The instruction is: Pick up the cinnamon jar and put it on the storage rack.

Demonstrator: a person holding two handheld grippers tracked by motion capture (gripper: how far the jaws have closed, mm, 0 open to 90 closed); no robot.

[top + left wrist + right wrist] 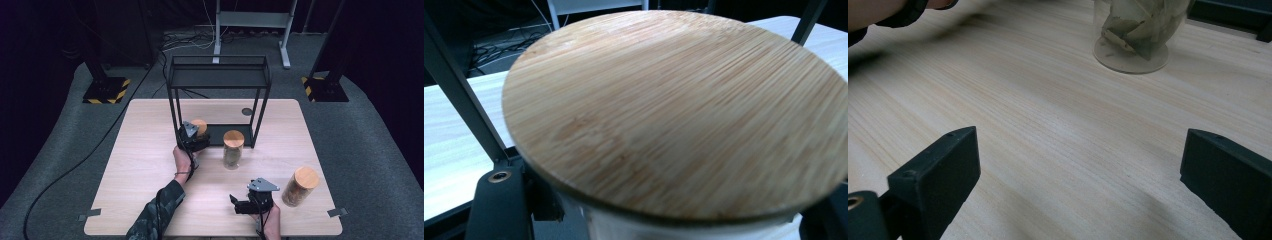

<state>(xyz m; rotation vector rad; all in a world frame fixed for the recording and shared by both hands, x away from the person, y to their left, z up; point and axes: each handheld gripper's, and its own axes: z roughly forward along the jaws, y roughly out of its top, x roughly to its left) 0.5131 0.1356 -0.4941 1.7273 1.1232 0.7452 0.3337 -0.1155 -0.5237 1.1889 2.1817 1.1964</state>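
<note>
Nearest the high camera, the right claw (239,204) is resting low at the desk's (150,150) near edge, jaws standing wide apart with nothing between them. The right gripper view is confirming this: bare pale wood grain lies between the two black jaws, and beyond them sits the clear base of the middle jar (1135,30), holding dry, pale leaves that the high view is rendering as a dull blur.

The left claw (196,137) is clamped on a jar (199,128) at the near left foot of the black metal rack (218,75), by its low shelf. The left gripper view is looking straight onto this jar's round bamboo lid (684,110), striped with fine grain, with a pale wall just under its rim; a rack leg is crossing at left.

A third jar (299,186), also bamboo-lidded, with brown contents, is standing near the desk's right edge, just right of the right claw.

No readable labels or writing on any jar.
</note>
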